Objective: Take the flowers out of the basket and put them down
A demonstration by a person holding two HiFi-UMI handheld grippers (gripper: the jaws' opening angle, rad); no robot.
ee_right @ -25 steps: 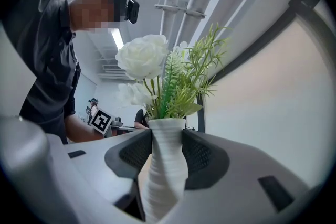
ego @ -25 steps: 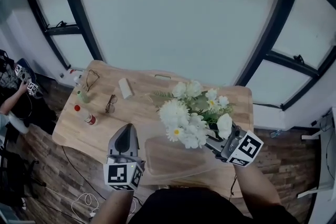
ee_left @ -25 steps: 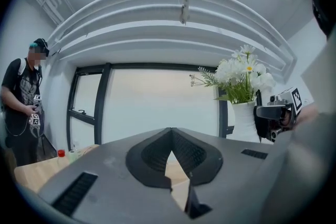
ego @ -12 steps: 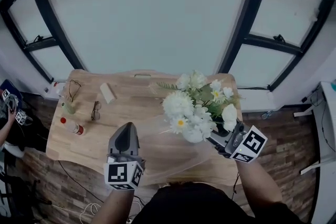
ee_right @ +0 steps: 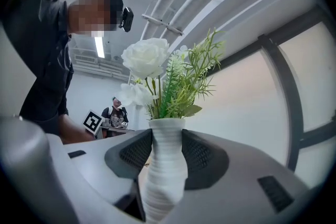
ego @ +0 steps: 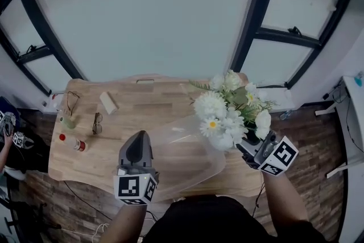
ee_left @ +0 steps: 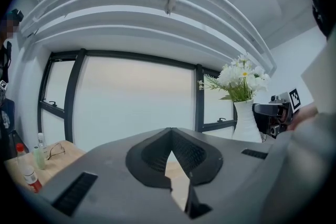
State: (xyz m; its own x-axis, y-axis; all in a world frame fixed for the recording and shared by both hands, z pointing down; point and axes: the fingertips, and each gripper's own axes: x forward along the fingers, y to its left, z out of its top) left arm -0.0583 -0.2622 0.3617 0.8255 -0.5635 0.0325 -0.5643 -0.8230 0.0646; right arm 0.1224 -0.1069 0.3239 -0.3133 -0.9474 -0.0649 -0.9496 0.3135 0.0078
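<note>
I've carried the flowers (ego: 227, 111) toward the table's (ego: 131, 105) right edge; my right gripper (ee_right: 166, 157) clamps their vase (ee_right: 167, 131), while my left gripper (ee_left: 169, 134) is closed and empty.

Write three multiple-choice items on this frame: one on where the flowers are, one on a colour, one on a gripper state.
1. Where are the flowers?
A) inside the clear basket
B) in a vase held by the right gripper
C) lying flat on the floor

2. What colour is the vase?
A) white
B) blue
C) black

3. How is the left gripper?
A) shut on the vase
B) wide open
C) shut, with nothing in it

Key:
1 B: the right gripper view shows the vase clamped between the pads, and the head view shows it up out of the basket.
2 A: the ribbed vase body is plain white.
3 C: the left gripper view shows the jaw tips meeting with nothing between them.
</note>
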